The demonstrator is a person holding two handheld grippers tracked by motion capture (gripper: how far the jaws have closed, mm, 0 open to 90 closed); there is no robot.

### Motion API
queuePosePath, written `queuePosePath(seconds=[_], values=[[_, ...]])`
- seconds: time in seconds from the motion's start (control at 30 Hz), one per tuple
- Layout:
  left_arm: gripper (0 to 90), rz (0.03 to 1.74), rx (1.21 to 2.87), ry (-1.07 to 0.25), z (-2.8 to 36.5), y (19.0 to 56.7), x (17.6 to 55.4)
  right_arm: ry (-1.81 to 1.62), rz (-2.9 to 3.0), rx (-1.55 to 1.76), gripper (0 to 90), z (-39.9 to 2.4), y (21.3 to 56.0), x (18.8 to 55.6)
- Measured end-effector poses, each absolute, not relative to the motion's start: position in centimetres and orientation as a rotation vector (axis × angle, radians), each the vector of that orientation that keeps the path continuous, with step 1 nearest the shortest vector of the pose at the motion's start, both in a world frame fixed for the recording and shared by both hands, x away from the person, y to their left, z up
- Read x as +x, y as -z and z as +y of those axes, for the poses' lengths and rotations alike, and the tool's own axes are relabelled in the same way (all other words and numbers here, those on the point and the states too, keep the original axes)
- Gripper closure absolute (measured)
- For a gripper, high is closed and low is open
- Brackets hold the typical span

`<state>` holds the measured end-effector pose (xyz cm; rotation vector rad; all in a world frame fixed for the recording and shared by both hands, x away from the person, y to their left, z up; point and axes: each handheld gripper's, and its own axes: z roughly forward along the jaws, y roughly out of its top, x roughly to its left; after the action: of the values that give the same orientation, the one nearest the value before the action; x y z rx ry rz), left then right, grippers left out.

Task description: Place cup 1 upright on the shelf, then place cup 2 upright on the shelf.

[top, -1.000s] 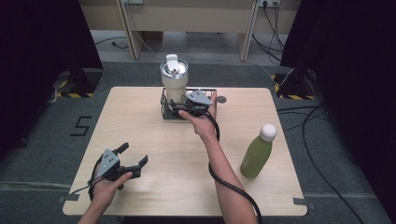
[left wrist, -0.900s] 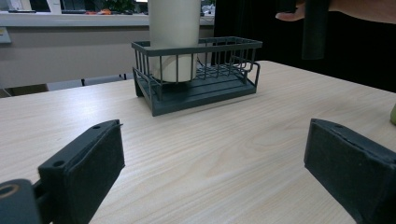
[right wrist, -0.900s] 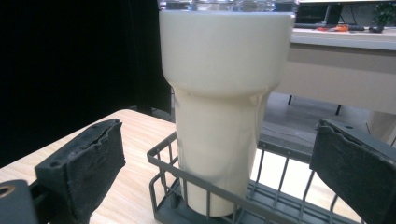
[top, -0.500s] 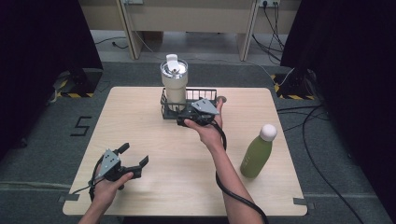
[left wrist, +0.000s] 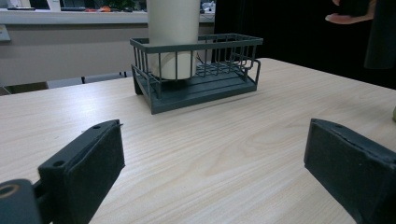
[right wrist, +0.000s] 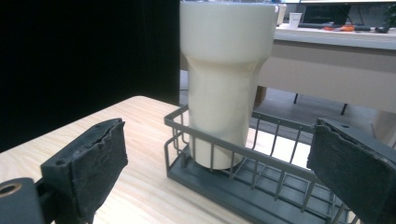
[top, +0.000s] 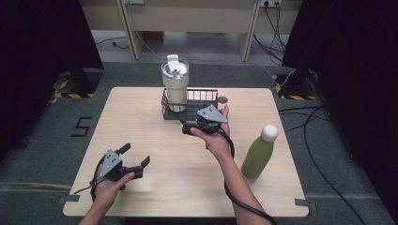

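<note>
on the table (top: 155, 117), at twelve o'clock near the far edge: a dark wire basket (top: 202, 99), with a tall cream tumbler (top: 174, 89) standing upright in its left end, lid on top. right end of the basket bare. seen from the right gripper view, tumbler (right wrist: 224, 79) upright inside the basket (right wrist: 261, 186), its base behind the near wires, straight ahead between the two black pads.

just at six o'clock of the basket, the right gripper (top: 190, 127), held in a hand coming up from the bottom edge, pointing toward nine o'clock across the basket's front. jaws wide apart and holding nothing, having just been closing a little; nothing between them but air, and no contact with basket or tumbler.

at seven o'clock on the table, well apart from the basket, the left gripper (top: 136, 157), resting low over the wood in the other hand, jaws spread wide, gripping nothing. from the left gripper view, bare tabletop (left wrist: 224, 154) between its pads, basket (left wrist: 196, 74) and tumbler (left wrist: 173, 37) farther off.

at four o'clock, near the right edge, a green bottle (top: 258, 152) with a white cap, upright, apart from everything else. a small dark round disc (top: 222, 99) just beside the basket's right end, at one o'clock.
</note>
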<state>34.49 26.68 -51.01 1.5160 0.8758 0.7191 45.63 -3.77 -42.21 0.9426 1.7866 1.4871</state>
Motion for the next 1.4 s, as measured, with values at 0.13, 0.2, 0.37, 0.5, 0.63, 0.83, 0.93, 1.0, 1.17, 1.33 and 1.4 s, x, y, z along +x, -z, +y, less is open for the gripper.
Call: queuePosePath(seconds=[0.13, 0.2, 0.37, 0.5, 0.63, 0.83, 0.93, 1.0, 1.17, 1.33, 1.4], values=[[4.2, 0.876, 1.522, -0.714, 26.4, 51.1, 34.6, -1.498, 1.798, 0.926, 5.0, -4.3, 42.1, 44.7], [4.2, 0.877, 1.523, -0.722, 26.4, 51.1, 34.6, -1.503, 1.801, 0.922, 5.0, -4.4, 42.1, 44.5], [4.2, 0.883, 1.521, -0.722, 26.5, 51.2, 34.6, -1.508, 1.812, 0.913, 5.5, -5.4, 42.2, 43.5], [4.2, 0.884, 1.523, -0.714, 26.5, 51.3, 34.6, -1.516, 1.820, 0.913, 5.7, -6.0, 42.3, 42.8], [4.2, 0.889, 1.522, -0.714, 26.5, 51.3, 34.6, -1.528, 1.825, 0.906, 6.2, -6.4, 42.3, 42.2], [4.2, 0.891, 1.523, -0.716, 26.5, 51.4, 34.4, -1.525, 1.829, 0.893, 6.7, -7.2, 42.5, 41.2], [4.2, 0.892, 1.522, -0.716, 26.5, 51.4, 34.4, -1.524, 1.825, 0.897, 6.9, -7.5, 42.5, 41.0], [4.2, 0.893, 1.523, -0.717, 26.6, 51.4, 34.4, -1.523, 1.821, 0.902, 7.1, -7.9, 42.6, 40.7], [4.2, 0.898, 1.524, -0.721, 26.6, 51.4, 34.4, -1.530, 1.831, 0.888, 7.6, -8.4, 42.6, 39.7], [4.2, 0.901, 1.524, -0.724, 26.7, 51.4, 34.4, -1.539, 1.834, 0.882, 8.4, -8.9, 42.5, 38.8], [4.2, 0.902, 1.524, -0.725, 26.7, 51.4, 34.4, -1.537, 1.840, 0.880, 8.6, -9.2, 42.7, 38.4]])
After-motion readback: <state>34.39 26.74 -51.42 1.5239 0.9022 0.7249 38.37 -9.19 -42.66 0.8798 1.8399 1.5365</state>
